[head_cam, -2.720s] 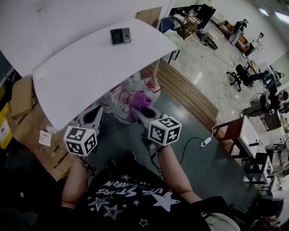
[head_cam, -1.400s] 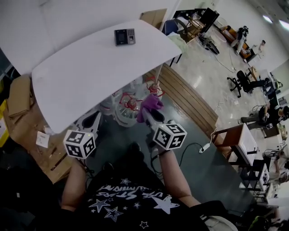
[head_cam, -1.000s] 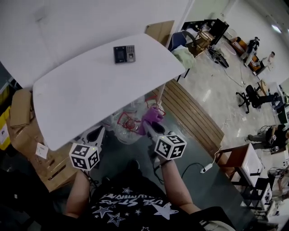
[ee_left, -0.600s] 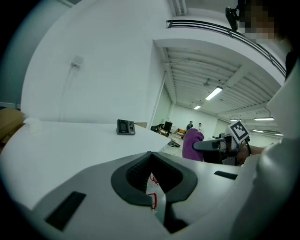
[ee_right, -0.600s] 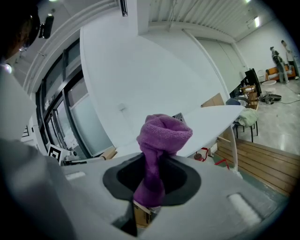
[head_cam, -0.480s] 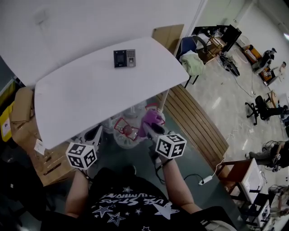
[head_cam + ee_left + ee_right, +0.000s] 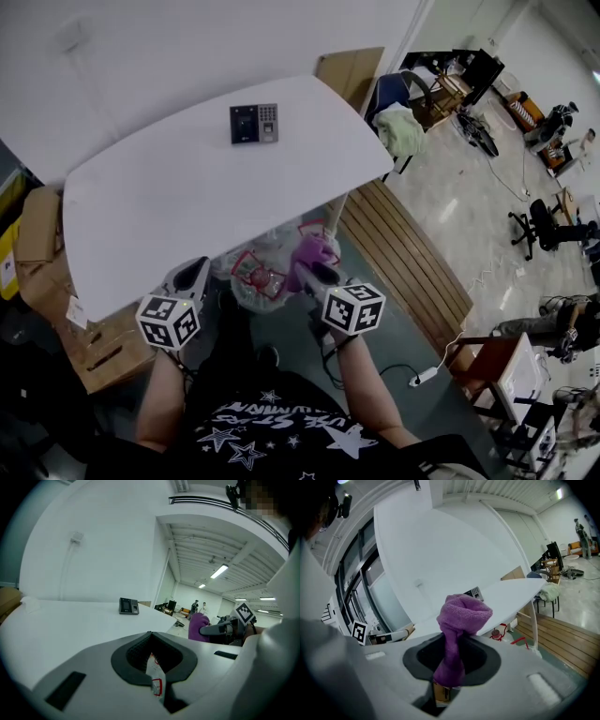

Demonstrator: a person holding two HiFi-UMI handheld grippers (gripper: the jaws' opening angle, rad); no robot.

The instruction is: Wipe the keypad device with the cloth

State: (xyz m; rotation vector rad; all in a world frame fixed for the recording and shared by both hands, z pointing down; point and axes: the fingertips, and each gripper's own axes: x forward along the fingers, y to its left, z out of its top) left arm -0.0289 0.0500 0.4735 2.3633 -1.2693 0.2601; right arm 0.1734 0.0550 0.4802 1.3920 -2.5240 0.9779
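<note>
1. Right gripper (image 7: 449, 665): the jaws are pinching the cloth (image 7: 461, 616) by its lower end. The bunched upper end stands clear above the jaws, and its long axis runs out along them.
2. Cloth, judged: soft, light and limp. It will fold over under pressure, so the wad above the jaws is the working face. The present hold near the base looks adequate.
3. Left gripper (image 7: 152, 660): the jaws are pressed together with nothing held. Only a scrap of white and red plastic from below the bench shows through the recess.
4. Keypad device (image 7: 253, 123): it sits on the white bench (image 7: 169, 206), towards the far side and well apart from both grippers.
5. Orientation: its long axis runs across the bench. The dark screen end is to the person's left and the key block to the right, face up.
6. Device, judged: rigid and probably light, so liable to slide on the smooth top when wiped. It is best steadied at its short side edges, keeping off the screen and keys.
</note>
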